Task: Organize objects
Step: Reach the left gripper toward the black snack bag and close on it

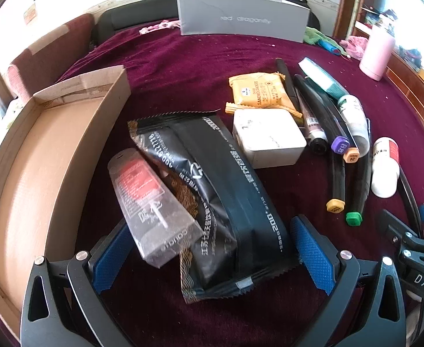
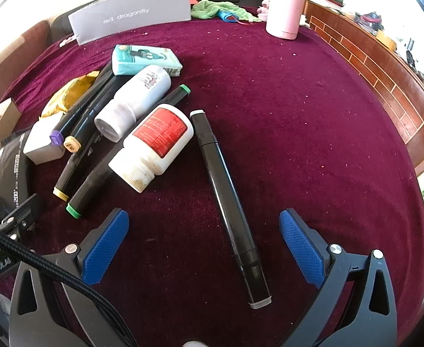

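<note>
My left gripper [image 1: 212,248] is open, its blue pads either side of a black snack packet [image 1: 220,199] lying on the maroon cloth, with a clear plastic packet [image 1: 151,205] lying on the black packet's left side. An open cardboard box [image 1: 38,156] sits to the left. My right gripper [image 2: 203,248] is open around a black marker [image 2: 229,202] lying flat between its pads. Beside it lie a white bottle with a red label [image 2: 154,147], another white bottle [image 2: 136,101] and several markers [image 2: 75,133].
A white adapter block [image 1: 269,138], a yellow cracker packet [image 1: 261,92] and a teal tissue pack [image 2: 145,59] lie in the pile. A grey shoebox [image 1: 243,18] and a pink bottle [image 2: 287,5] stand at the back. A brick-patterned edge [image 2: 385,81] runs along the right.
</note>
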`<state>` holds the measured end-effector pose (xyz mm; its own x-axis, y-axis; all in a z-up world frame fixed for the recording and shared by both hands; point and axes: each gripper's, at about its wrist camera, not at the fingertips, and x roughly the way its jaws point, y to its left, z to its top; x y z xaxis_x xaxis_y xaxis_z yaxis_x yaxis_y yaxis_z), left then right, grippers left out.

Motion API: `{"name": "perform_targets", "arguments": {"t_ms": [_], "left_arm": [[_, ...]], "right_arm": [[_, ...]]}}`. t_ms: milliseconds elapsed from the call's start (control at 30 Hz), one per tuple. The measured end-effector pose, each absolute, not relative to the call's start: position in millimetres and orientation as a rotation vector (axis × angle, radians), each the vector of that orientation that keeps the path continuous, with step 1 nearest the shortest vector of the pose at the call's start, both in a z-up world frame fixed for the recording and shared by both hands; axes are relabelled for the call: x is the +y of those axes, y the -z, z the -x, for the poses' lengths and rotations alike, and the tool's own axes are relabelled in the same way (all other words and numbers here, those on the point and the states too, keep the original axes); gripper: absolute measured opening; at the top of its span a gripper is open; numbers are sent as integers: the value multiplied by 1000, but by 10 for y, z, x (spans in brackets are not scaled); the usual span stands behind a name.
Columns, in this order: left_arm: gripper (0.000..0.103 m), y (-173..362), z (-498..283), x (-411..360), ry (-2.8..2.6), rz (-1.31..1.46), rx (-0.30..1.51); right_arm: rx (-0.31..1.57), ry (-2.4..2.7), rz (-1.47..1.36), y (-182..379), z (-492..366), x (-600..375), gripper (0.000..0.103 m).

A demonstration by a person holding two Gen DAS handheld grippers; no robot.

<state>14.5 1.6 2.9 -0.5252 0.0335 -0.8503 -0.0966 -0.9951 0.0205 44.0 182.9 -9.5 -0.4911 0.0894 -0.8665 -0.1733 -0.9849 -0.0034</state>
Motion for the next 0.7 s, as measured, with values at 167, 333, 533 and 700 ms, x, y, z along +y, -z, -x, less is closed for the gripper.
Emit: {"name": "perform_targets", "arguments": {"t_ms": [167, 333, 533, 700], "left_arm": [[102, -36, -166, 33, -2677, 1505, 97], [102, -359, -471, -5, -2706, 1300, 141], [102, -955, -605, -228, -2743, 1039, 206], [102, -966, -426, -165, -2690, 1123, 306]], "right_arm": [[85, -2628, 1465, 104, -434, 1811, 103], [-30, -2650, 1325, -99, -655, 1753, 91], [60, -2799, 1008, -735, -1157, 1981, 92], [153, -2828, 989, -926, -1130, 2132, 92]]}}
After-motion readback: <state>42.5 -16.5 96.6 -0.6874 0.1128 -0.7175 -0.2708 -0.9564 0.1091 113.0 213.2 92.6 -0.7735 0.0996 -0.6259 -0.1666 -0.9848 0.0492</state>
